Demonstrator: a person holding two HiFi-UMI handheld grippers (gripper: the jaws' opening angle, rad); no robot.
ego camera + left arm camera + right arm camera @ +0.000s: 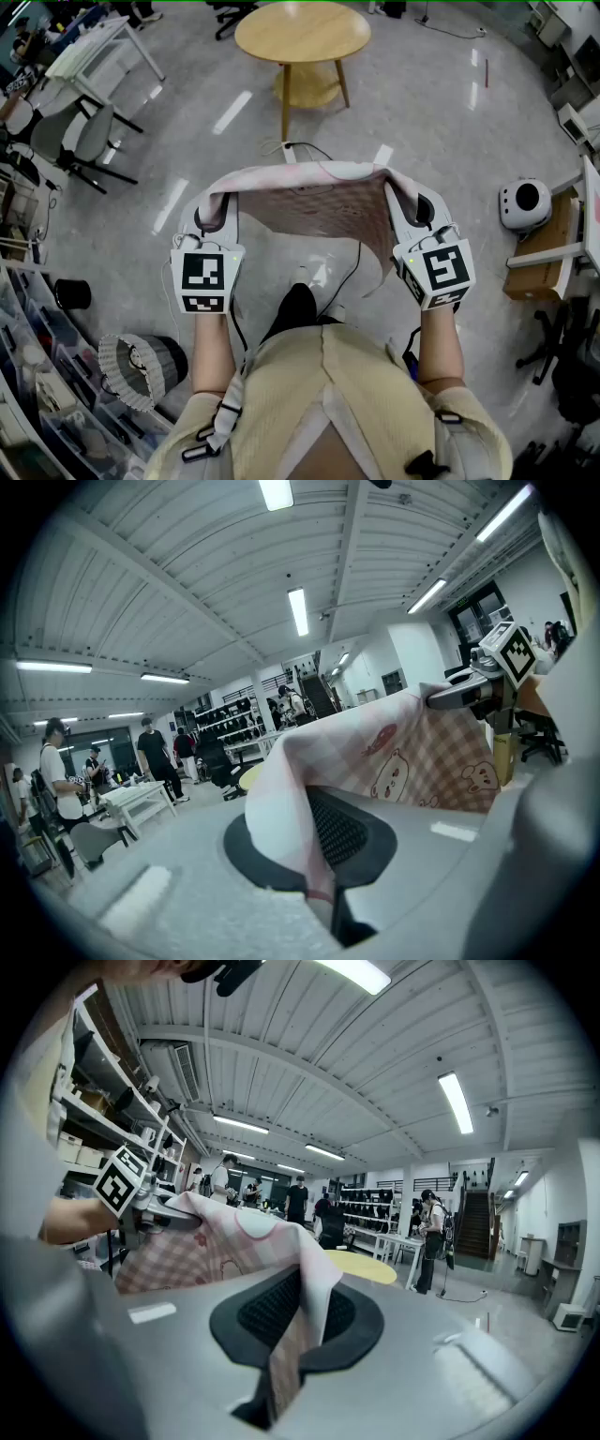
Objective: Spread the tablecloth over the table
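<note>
- Two grippers, one in each of your hands, are held out level before your chest, well apart from each other.
- Your left gripper has its jaws pinched tight on one top corner of the tablecloth. The fabric folds over between the black pads.
- Your right gripper is clamped the same way on the other top corner, with the cloth edge running down through the closed jaws.
- The tablecloth, a pink check with small bear prints, hangs in the air stretched between the two grippers. Its lower edge droops in front of your legs.
- Low at your left a round pleated grey bin stands on the floor. Something dark sits in it, but you cannot tell what. Just beyond is a small black pot whose contents are hidden.
- At your right is a cardboard box with a white rounded device just beside it. What the box holds cannot be made out.
- Farthest off, the round wooden table stands well ahead of the cloth, with a lower shelf under its top.
</note>
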